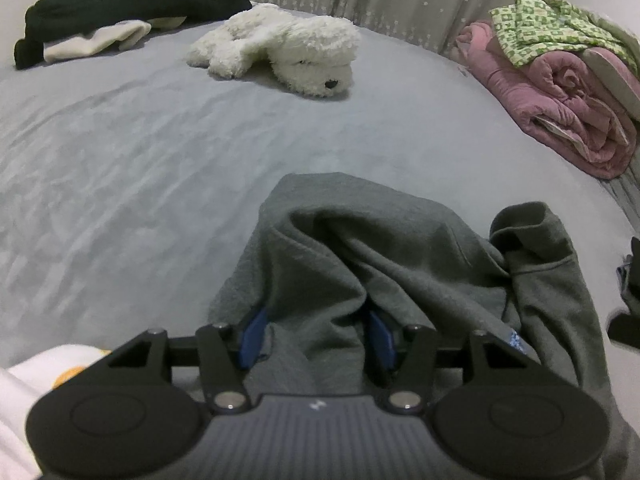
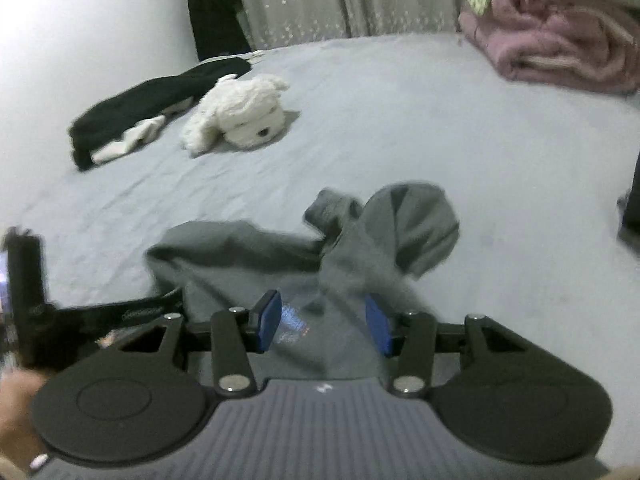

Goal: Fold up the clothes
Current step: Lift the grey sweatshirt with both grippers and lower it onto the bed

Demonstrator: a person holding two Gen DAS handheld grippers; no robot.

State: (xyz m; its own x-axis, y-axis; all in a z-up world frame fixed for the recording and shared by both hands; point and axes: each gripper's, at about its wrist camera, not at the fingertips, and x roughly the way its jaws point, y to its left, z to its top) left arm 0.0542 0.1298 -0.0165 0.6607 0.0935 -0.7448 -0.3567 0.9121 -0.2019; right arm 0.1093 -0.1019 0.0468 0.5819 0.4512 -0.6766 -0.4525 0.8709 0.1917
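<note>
Bed [image 1: 120,152] holds one grey garment [image 1: 380,248], one plush dog [image 1: 288,52].

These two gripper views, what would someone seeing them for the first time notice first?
Probably the rumpled grey sweatshirt heaped on the pale bed sheet right in front of both grippers, its cloth draped over the left gripper's blue fingers. Next, the white plush dog lying further back near the middle of the bed. Then the rolled pink blanket at the right edge with a green checked garment on top.

Crumpled grey sweatshirt [image 1: 400,264]; on pale bedsheet [image 1: 140,160]
</note>
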